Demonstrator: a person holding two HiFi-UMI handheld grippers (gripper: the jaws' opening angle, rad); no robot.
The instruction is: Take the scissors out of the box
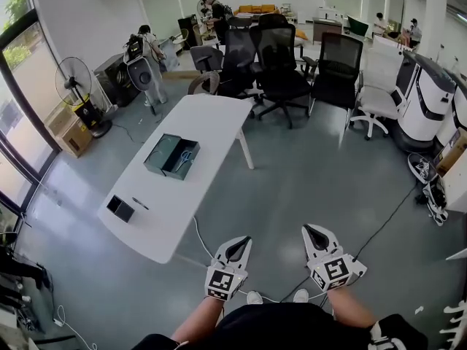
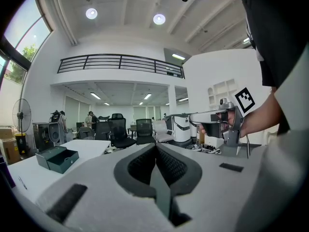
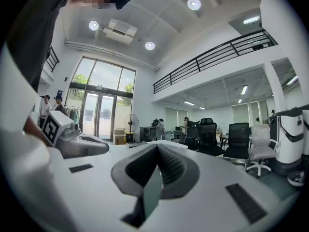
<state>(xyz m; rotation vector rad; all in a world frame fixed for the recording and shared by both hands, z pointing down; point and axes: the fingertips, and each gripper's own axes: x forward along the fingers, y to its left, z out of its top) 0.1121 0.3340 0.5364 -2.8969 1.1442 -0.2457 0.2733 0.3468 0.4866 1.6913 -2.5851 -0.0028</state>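
A dark green box (image 1: pixel 171 156) lies open on the white table (image 1: pixel 182 188), its lid beside it; the scissors (image 1: pixel 185 156) with pale blue handles rest inside the right half. In the left gripper view the box (image 2: pixel 59 158) shows far off at the left. Both grippers hang near my body, well short of the table. My left gripper (image 1: pixel 238 247) has its jaws together with nothing between them, and so has my right gripper (image 1: pixel 318 235). In the left gripper view the right gripper (image 2: pixel 217 122) appears beside it, held level.
A small black box (image 1: pixel 120 208) and a pen (image 1: pixel 140 203) lie near the table's front end. Office chairs (image 1: pixel 277 68) stand behind the table, a fan (image 1: pixel 80 93) at the left. Cables (image 1: pixel 379 221) run across the grey floor. People stand far back.
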